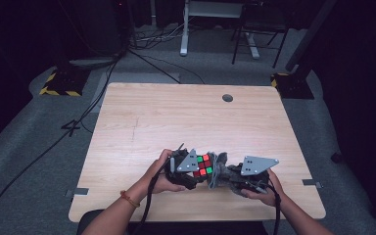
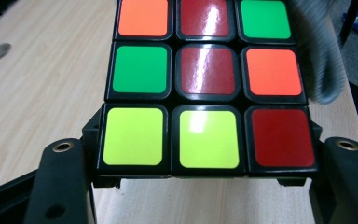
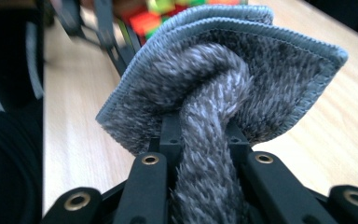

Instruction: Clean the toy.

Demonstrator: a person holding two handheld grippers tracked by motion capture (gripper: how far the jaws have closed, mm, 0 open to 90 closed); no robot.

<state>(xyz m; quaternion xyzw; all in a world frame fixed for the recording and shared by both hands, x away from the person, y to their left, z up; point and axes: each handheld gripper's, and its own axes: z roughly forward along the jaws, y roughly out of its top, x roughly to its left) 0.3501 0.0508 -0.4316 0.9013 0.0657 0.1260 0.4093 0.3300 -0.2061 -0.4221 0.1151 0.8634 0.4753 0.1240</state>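
Centrally, cube against cloth, near table edge.

High view looks down; gripper cams close-up; all share cube.

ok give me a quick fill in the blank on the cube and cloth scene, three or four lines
1. The left tongs are shut on a puzzle ____.
2. The right tongs pinch a folded ____ cloth.
3. In the left gripper view, the middle square of the cube's facing side is dark ____.
4. The cube and cloth are held over a wooden ____, which has a round hole near its far edge.

Missing words: cube; grey; red; table
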